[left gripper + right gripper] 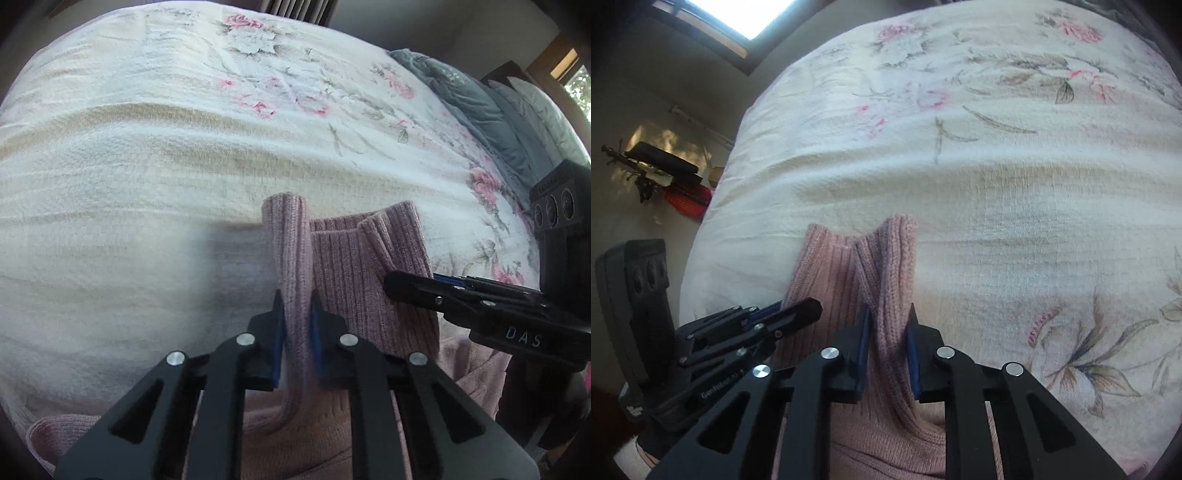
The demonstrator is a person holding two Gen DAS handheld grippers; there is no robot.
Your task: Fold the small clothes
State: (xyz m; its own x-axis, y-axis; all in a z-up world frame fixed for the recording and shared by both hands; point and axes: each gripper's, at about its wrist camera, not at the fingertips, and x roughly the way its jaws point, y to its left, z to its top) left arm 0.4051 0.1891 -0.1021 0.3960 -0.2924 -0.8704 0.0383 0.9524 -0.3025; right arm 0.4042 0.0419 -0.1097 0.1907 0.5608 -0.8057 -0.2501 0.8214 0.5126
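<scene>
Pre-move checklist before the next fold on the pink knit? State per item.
1. Left gripper clamped on pink knit garment: ok.
2. Right gripper clamped on the garment: ok.
3. Grippers apart, not touching: ok.
4. Floral bedspread ahead free of other items: ok.
5. Garment's lower part lying flat: cannot tell, hidden under the grippers.
6. Both held edges level: cannot tell.

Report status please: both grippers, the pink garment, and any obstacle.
Left gripper shut on pink knit garment. Right gripper shut on it too. Garment held over floral bedspread. No obstacle seen.
</scene>
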